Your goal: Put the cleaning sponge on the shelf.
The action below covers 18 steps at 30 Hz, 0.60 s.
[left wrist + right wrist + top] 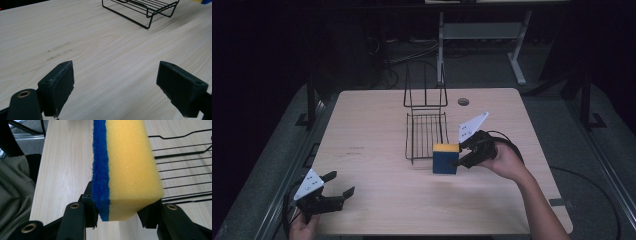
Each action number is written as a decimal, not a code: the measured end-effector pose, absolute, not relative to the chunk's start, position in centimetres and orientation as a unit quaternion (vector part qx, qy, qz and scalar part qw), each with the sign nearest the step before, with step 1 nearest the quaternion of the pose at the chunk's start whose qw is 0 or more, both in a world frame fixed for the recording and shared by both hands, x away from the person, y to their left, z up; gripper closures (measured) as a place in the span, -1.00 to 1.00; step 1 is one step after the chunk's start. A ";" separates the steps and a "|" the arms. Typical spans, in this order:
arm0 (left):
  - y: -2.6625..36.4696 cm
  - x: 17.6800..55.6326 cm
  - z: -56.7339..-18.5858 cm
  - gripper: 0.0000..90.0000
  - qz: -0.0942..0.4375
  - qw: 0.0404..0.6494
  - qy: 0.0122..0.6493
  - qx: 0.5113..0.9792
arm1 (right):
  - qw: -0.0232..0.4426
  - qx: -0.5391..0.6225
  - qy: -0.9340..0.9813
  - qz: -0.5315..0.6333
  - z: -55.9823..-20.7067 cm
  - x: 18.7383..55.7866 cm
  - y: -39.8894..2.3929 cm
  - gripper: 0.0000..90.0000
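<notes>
Yellow sponge: you held the sponge [127, 167] in your right tool [460, 156], its blue scouring face turned to one side and the yellow foam squeezed between the two pads.
Where it was: in the high view the sponge [445, 159] stood on edge just off the near right corner of the black wire rack [426, 129], low over the counter [372, 135]; whether its bottom edge touched the wood I could not tell.
Right tool state: you had it clamped on the sponge near one end, with most of the foam sticking out past the pads.
Left tool state: your left tool [334, 192] sat wide apart and held nothing, at the near left edge of the counter, well apart from the rack.
Likely step: you looked to be carrying the sponge toward the rack.
Risk, grip: because you gripped so close to the end, the soft foam could have bent or pivoted between the pads and slipped out.
Risk, rack: the sponge's lower edge could have caught the rack's front wire and pushed the light frame across the counter, since nothing steadied it.
Risk, placement: set on edge, it could have tipped over or sagged between the wires.
</notes>
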State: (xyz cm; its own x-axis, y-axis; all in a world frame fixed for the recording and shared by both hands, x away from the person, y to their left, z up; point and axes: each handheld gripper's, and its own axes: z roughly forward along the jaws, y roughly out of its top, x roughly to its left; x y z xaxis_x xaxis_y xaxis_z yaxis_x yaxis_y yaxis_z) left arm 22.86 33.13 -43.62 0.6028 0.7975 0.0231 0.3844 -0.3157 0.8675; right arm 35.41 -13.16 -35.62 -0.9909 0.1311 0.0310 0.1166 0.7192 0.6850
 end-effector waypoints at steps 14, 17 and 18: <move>33.1 22.9 -43.6 -0.69 0.232 0.444 0.381 0.777 | 0.017 0.073 0.930 0.359 -34.8 37.7 -12.1 0.25; 33.2 22.9 -43.6 -0.69 0.232 0.445 0.381 0.777 | 0.019 0.074 0.931 0.356 -34.7 38.2 -11.8 0.25; 33.2 22.9 -43.6 -0.69 0.232 0.445 0.381 0.777 | 0.019 0.074 0.931 0.356 -34.7 38.2 -11.8 0.25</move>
